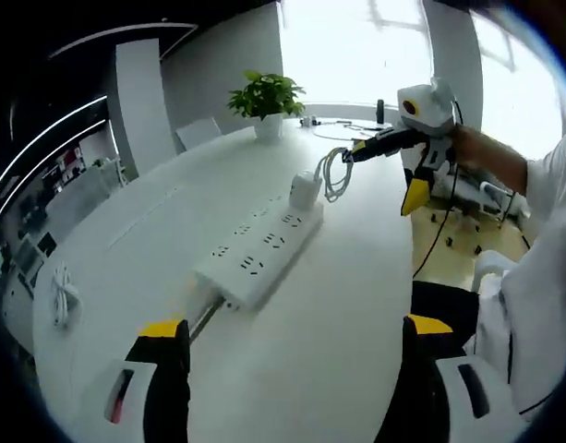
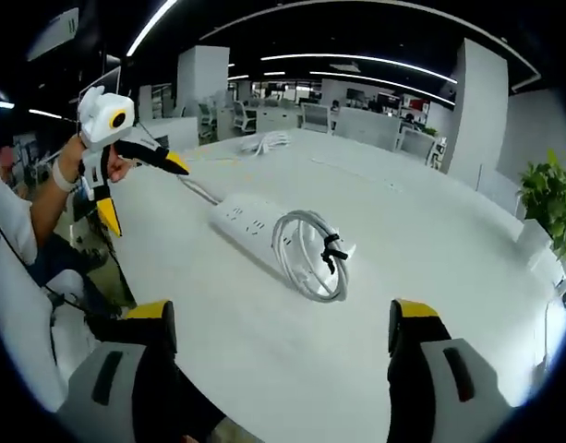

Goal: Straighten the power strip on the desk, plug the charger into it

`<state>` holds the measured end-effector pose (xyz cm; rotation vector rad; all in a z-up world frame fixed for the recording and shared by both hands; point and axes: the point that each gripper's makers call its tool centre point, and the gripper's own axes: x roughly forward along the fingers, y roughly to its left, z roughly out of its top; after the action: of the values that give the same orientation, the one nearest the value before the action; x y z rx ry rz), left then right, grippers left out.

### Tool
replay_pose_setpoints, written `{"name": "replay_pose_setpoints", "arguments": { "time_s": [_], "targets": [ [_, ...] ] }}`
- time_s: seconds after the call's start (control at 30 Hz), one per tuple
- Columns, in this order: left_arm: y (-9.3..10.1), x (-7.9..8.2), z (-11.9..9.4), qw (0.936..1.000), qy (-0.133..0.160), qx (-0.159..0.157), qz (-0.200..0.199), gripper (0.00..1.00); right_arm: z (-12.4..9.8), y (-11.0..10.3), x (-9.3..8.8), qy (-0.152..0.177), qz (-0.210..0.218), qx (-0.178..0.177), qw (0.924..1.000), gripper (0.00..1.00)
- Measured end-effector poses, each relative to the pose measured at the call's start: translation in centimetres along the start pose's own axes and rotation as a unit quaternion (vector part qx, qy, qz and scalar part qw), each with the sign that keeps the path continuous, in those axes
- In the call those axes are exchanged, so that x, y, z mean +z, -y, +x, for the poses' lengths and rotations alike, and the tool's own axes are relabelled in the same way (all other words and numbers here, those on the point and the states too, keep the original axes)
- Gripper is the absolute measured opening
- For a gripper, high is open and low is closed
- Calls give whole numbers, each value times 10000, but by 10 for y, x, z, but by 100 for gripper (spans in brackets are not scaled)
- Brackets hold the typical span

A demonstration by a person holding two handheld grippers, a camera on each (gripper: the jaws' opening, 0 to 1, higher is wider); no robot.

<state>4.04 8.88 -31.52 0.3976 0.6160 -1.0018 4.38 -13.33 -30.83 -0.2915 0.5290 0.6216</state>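
Both pairs of jaws stand wide apart with nothing between them: your left gripper [image 1: 287,355] hangs over the near edge of the desk [image 1: 338,305], and your right gripper [image 2: 283,346] hangs over the opposite edge.

Largest first: the desk is a long white oval, and its smooth top will probably let things slide easily. The power strip [image 1: 262,247] lies near its middle, well apart from both grippers. It looks like a rigid plastic bar, light but long, so a push at one end should swing it; grip it across its narrow width near an end, and expect its grey cord [image 1: 205,318] to drag against you. The charger [image 1: 306,187] already stands at the strip's far end; whether its pins are fully home I cannot tell. It is a small hard block, best pinched by its flat sides. Its coiled cable [image 1: 334,173] is soft and springy, bound by a dark tie [image 2: 333,251], so don't lift by it.

Your left gripper view gives you the socket faces, the potted plant [image 1: 267,100] at the desk's far end and a loose white cable [image 1: 63,297] by the left edge. Your right gripper view gives you the coil face-on, resting against the strip [image 2: 250,220] and hiding the charger body.
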Motion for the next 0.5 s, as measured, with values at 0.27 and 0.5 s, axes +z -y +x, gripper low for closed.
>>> {"name": "replay_pose_setpoints", "arguments": {
  "time_s": [0.27,0.5],
  "targets": [
    [21,-9,-27,9998,-23,96,167,95,-29,-4,-8,-25,5,-158,9999,92],
    [39,-19,-47,9998,57,141,86,93,-50,-9,-16,20,16,-302,9995,92]
  ]
}}
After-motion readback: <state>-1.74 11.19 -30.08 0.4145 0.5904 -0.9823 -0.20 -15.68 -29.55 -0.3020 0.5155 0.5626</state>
